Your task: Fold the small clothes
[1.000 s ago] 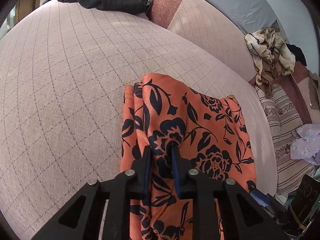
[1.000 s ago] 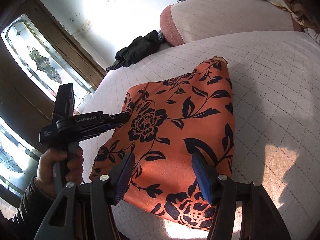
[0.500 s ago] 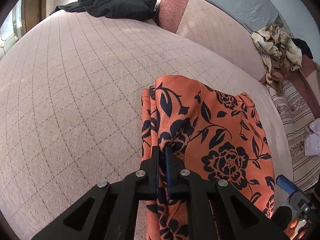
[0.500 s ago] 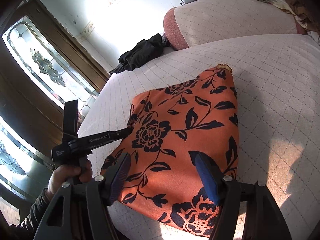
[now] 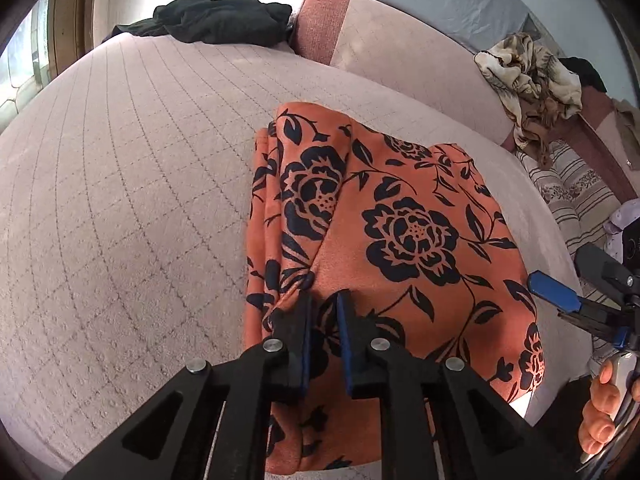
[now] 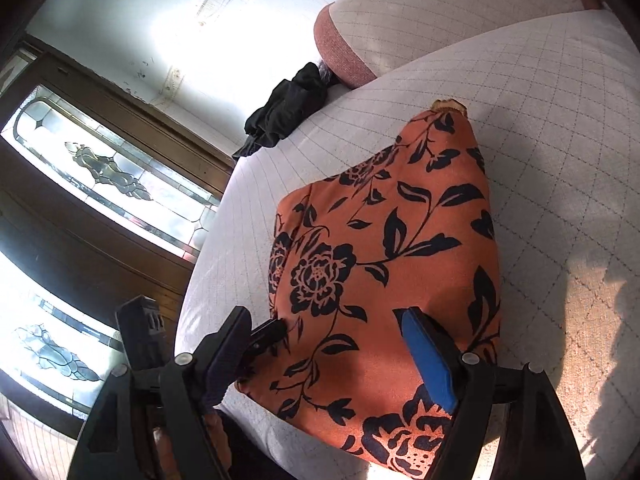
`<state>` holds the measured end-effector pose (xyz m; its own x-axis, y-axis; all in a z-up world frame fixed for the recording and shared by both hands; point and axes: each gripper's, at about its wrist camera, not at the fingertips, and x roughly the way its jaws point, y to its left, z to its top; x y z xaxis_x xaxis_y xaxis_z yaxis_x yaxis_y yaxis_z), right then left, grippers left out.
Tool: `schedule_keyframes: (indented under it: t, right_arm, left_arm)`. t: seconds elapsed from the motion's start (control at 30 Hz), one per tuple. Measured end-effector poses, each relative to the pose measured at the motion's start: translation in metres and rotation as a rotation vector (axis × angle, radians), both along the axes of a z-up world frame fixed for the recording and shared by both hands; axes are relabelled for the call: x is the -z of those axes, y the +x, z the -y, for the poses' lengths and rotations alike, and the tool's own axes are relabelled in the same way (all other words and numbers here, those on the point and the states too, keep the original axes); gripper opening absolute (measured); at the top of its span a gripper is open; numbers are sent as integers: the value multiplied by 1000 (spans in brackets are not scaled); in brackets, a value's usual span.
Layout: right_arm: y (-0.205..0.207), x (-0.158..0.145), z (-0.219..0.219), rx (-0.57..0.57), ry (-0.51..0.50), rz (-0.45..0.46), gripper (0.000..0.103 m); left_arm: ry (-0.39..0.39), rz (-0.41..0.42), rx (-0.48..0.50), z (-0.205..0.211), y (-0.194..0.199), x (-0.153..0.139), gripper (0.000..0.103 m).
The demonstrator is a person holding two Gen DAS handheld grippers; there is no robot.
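One quilted pink cushion (image 5: 120, 208) carries the folded orange floral garment (image 5: 400, 220), near its front edge. Right tool (image 6: 332, 356): jaws wide, just been opening, above the cloth without pinching it. Left tool (image 5: 322, 312): jaws narrow, gripping a fold at the garment's near-left edge.

**No readable text**

No word, label, brand, number or sign can be read in either wrist view. The left gripper (image 6: 276, 330), seen from the right wrist, shows no legible marking on its dark body. The black pattern on the orange cloth (image 5: 400, 240) is flowers and leaves, not lettering.
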<state>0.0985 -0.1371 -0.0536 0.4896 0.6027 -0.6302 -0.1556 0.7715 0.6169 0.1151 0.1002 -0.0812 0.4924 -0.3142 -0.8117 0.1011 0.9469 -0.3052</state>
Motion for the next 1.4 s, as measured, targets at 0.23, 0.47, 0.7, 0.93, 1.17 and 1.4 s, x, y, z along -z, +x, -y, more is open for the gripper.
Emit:
schedule_keyframes:
  t: [0.23,0.47,0.7,0.93,1.17,1.4]
  right_arm:
    - [25,29,5,5,20,-112,87]
    - [66,-10,-4,-16,37,-23,88]
    - [84,14,0,75,63,-167,88]
    - [62,30,-19,29,-18,-173,88]
    - [-1,22,-24,-28,55,-152,91]
    - [-27,17,-26,-32,-8,-93,91]
  left_arm:
    - [30,4,2,4,0,-4,14]
    - [32,-2,-5,4,1,-1,14]
    - [26,2,3,3,1,0,14]
    - [21,1,4,1,-3,-4,14]
    - [10,-10,-2,-7,-26,-11,15]
    - [13,19,13,-10,-30,-25,24]
